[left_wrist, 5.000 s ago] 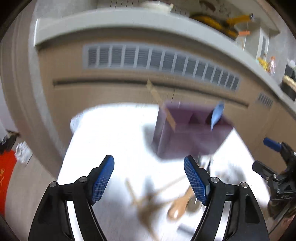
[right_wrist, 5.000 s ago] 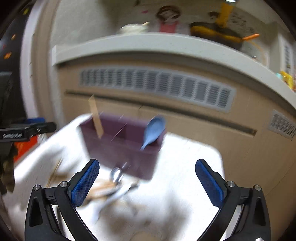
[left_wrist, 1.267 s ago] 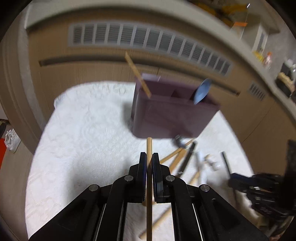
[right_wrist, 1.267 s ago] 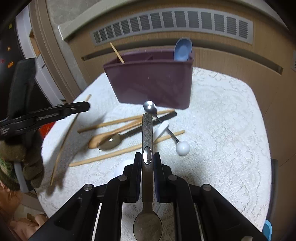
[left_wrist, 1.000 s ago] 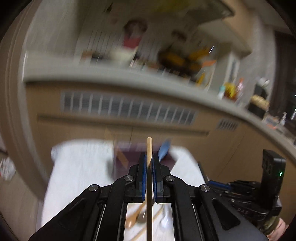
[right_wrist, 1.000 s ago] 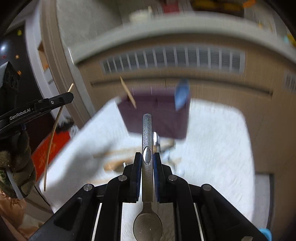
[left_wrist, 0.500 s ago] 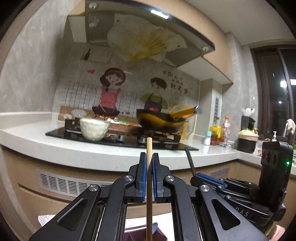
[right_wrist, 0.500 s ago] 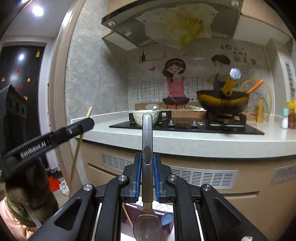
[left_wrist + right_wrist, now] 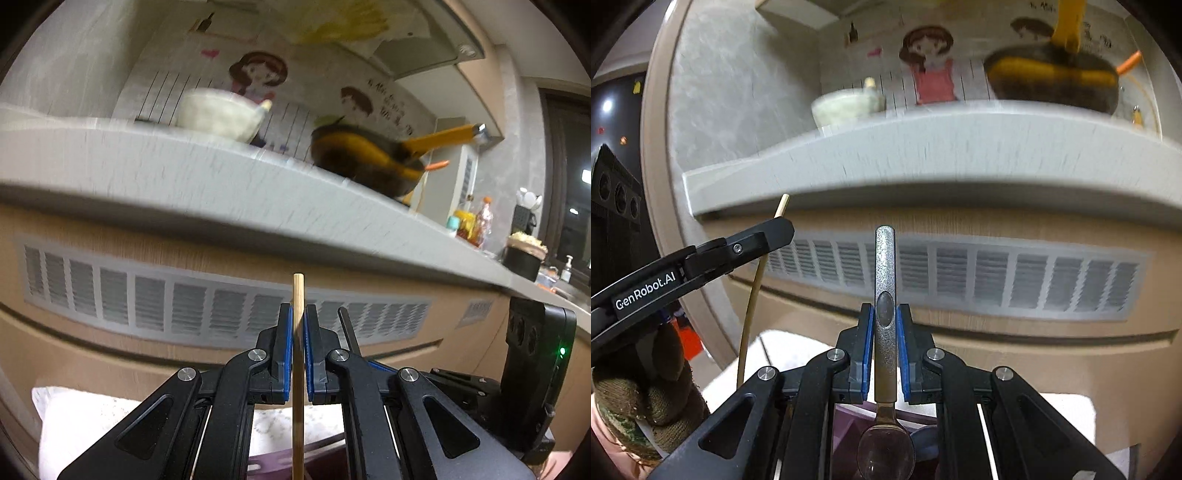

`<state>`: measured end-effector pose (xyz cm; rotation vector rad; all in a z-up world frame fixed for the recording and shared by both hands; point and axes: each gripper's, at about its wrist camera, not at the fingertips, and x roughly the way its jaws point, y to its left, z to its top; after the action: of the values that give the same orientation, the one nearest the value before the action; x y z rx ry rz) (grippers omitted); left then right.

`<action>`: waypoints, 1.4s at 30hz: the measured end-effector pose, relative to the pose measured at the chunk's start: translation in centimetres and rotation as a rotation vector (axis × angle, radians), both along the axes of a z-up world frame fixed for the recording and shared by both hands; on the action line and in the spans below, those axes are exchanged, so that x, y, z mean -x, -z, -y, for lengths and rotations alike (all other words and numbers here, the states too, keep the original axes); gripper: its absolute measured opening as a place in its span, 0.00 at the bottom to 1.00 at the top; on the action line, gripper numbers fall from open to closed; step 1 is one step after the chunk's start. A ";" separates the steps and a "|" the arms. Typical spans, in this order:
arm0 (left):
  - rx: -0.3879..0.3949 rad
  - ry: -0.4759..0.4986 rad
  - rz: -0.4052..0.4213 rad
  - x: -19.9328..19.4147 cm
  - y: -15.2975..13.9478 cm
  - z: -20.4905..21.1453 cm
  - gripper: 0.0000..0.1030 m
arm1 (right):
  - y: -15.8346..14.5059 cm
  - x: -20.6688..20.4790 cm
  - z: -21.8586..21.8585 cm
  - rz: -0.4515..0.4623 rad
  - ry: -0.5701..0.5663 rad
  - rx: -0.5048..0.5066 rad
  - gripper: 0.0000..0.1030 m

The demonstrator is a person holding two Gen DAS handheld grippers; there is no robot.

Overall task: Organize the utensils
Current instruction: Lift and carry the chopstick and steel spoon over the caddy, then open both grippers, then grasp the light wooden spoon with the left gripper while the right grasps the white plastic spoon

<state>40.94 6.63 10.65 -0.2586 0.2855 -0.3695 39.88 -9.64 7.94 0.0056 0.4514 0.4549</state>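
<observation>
Chopstick (image 9: 297,369) is seen clamped between the blue-padded fingers (image 9: 286,354) of the left gripper (image 9: 297,350), standing upright at centre frame in the left wrist view, its blunt top end raised above the fingertips against a slatted vent (image 9: 207,314) in a beige cabinet front. The lower end of the stick runs out of the bottom of the frame. In the right wrist view the same chopstick (image 9: 753,295) is shown at the left of the frame, held by the left gripper (image 9: 775,230), on whose black arm the lettering "GenRobot.AI" can be read; a gloved hand (image 9: 646,398) is wrapped around the tool at lower left.

A metal spoon (image 9: 885,332) is gripped by the closed fingers (image 9: 866,350) of the right gripper (image 9: 885,347) at centre frame, handle pointed up and bowl hanging down at the bottom edge. Beneath the bowl, part of a purple utensil holder (image 9: 846,421) is visible, with something blue inside it beside the spoon's bowl. A sliver of the same purple holder (image 9: 266,469) is caught at the bottom of the left wrist view, resting on a white lace cloth (image 9: 74,424).

Across the upper half of both views, a grey counter (image 9: 923,147) is shown carrying a pale bowl (image 9: 846,107) and a dark pan with a yellow handle (image 9: 1049,77), blurred, before a cartoon wall picture.
</observation>
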 end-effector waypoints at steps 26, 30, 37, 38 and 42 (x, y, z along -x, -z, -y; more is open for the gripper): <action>-0.034 0.004 -0.161 1.1 4.2 -0.4 0.14 | 5.8 1.8 -0.6 -0.110 -0.040 0.061 0.23; -0.048 -0.039 -0.223 3.5 5.9 -1.4 0.46 | 6.0 4.2 -0.2 -0.106 -0.030 0.076 0.33; -0.145 -0.014 -0.349 8.6 8.1 -1.7 0.64 | 5.0 10.0 2.8 -0.061 0.078 0.151 0.59; -0.169 0.014 -0.380 9.3 8.8 -1.3 0.66 | 5.0 10.7 3.4 -0.061 0.098 0.165 0.70; -0.247 0.121 -0.483 11.0 11.6 0.8 0.67 | 6.3 13.4 5.1 -0.092 0.146 0.230 0.85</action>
<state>29.92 5.86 -0.96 -0.0832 0.8186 -0.3841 26.51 -14.73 1.61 -0.1620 0.5873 0.2582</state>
